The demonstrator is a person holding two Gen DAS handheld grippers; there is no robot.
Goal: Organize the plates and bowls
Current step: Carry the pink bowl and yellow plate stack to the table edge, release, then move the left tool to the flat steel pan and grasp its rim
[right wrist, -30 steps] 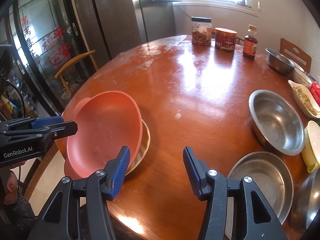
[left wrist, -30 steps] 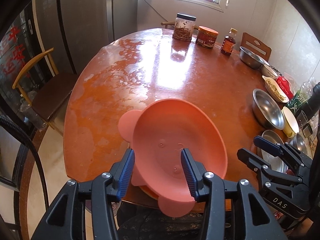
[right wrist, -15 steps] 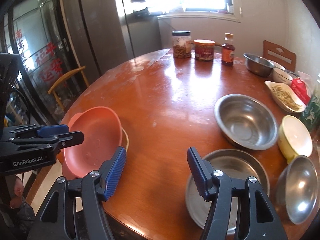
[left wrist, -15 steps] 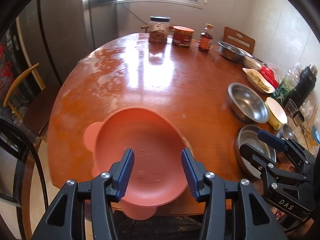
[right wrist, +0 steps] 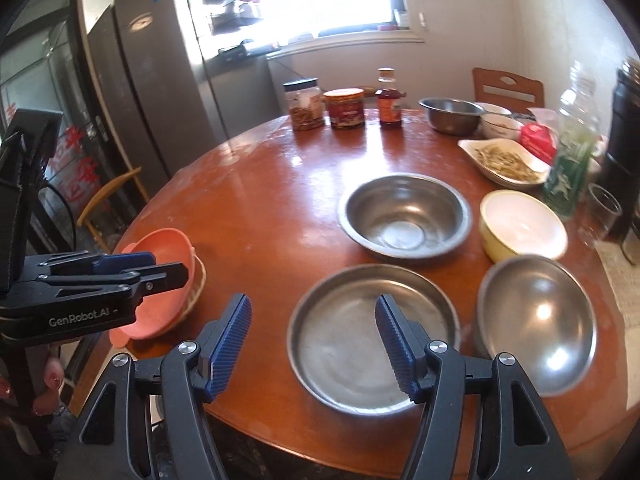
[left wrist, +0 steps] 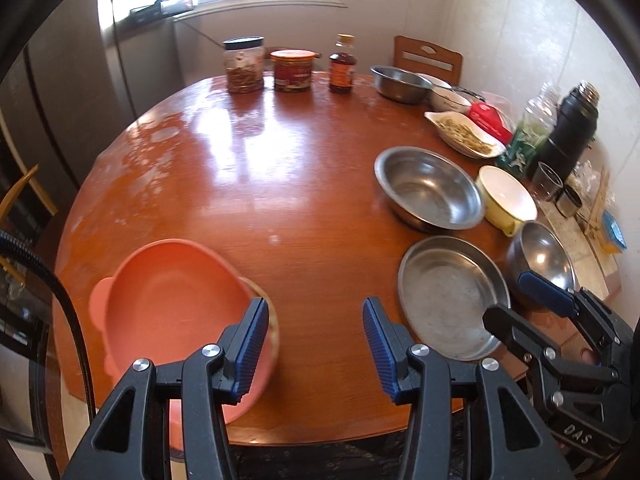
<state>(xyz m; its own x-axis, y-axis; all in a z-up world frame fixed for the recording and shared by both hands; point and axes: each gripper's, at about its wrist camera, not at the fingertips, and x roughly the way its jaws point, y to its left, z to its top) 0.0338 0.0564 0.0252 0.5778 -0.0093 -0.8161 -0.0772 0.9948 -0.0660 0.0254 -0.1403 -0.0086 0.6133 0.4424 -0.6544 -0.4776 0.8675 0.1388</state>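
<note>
The right gripper (right wrist: 314,344) has its two blue pads apart with nothing between them, and they have just been opening wider. Right under and in front of it sits the flat steel plate (right wrist: 372,338), close to the near edge of the table (right wrist: 256,200). Just to the right of that plate is a shiny steel bowl (right wrist: 536,320), so close the two may be touching. A bit further ahead is a bigger steel bowl (right wrist: 404,216), with a yellow bowl (right wrist: 520,226) beside it on the right. The left gripper (left wrist: 314,346) is also apart and holds nothing. Off to its left, touching nothing, is the pink bowl (left wrist: 172,296). It sits tilted on top of a woven dish (right wrist: 198,284) and hangs a little over the table edge. Far ahead, at the back of the table, are a jar (right wrist: 304,104), a red tub (right wrist: 345,108) and a sauce bottle (right wrist: 390,98). What could go wrong: the pink bowl looks wobbly, so a bump from the left gripper could tip it off the table. The steel plate is thin, smooth and low, so the pads may slip off its rim. If the plate gets pushed sideways, it could bang into the shiny bowl next to it.
</note>
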